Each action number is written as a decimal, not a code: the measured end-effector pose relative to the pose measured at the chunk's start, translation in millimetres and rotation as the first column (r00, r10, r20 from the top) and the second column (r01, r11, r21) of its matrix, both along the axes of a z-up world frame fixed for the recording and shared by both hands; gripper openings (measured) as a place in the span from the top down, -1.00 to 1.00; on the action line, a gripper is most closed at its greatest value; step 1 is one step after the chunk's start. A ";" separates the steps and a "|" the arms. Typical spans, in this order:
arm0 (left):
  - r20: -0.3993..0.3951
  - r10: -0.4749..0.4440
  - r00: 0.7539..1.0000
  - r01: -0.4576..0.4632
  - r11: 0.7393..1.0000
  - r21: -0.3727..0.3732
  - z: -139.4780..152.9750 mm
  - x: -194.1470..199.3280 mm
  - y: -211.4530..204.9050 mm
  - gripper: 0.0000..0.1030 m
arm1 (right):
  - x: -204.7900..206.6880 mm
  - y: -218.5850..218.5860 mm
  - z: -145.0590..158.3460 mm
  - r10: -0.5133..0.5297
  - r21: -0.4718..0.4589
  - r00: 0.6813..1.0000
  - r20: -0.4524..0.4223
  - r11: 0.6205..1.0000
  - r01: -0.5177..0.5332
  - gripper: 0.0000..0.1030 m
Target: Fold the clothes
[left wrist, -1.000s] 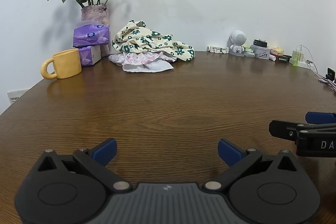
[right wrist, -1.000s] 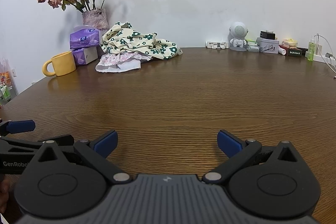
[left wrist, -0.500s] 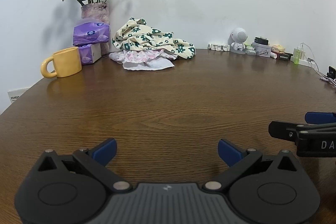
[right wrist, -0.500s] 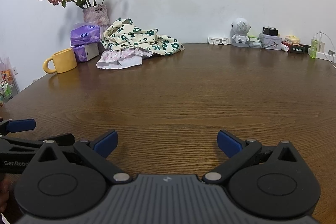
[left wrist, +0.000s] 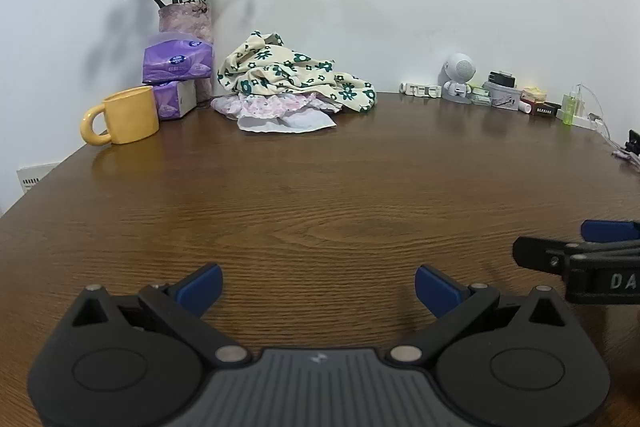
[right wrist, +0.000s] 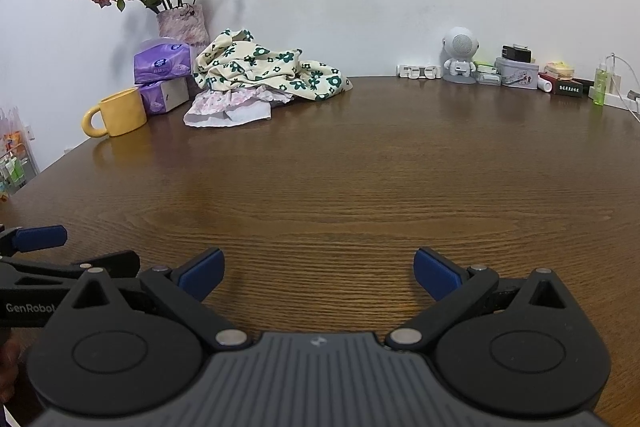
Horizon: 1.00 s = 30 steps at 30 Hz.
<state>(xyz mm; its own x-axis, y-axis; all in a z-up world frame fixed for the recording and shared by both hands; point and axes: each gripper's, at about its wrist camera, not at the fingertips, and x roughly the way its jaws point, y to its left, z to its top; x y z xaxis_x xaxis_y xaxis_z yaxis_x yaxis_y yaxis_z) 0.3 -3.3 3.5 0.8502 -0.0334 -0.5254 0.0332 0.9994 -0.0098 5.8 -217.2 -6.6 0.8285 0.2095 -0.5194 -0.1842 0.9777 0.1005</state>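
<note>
you are at the very start: nothing is picked up and no fold is begun. your left gripper (left wrist: 318,283), black with blue pads, hangs low over the brown wood-grain table (left wrist: 320,195) with its fingers spread wide and nothing between them. your right gripper (right wrist: 316,269) is the same, spread wide and empty, just beside the left one at the near edge.

the clothes sit well apart from both tools, at the far side near the white wall. a crumpled cream garment with dark green flowers (left wrist: 288,71) lies on top of a pale pink frilled cloth (left wrist: 268,107), and a white piece (left wrist: 292,123) pokes out underneath toward you. the heap is unsorted and bunched up.

the next move, as i judge it, is to reach across the bare wood and take the top floral garment by an edge, then drag it to the open middle where you can spread it flat. mind the left side of the heap: a yellow ceramic mug (left wrist: 124,115), stacked purple tissue packs (left wrist: 176,67) and a pinkish vase of dried roses (left wrist: 186,23) stand just beside it, so come in from the right or the front.
</note>
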 end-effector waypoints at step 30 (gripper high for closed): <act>0.121 0.068 0.990 -0.070 0.998 0.010 175.2 140.5 34.1 -0.99 | 155.9 42.5 165.3 0.239 -0.093 0.964 0.112 0.969 -0.229 -1.00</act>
<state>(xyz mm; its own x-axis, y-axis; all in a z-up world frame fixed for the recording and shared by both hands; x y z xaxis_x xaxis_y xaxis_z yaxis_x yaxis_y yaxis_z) 140.7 30.8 178.8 0.9075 0.0341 -0.4186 -0.0357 0.9994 0.0040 161.6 -174.6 158.7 0.8192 0.3676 -0.4402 -0.4150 0.9097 -0.0125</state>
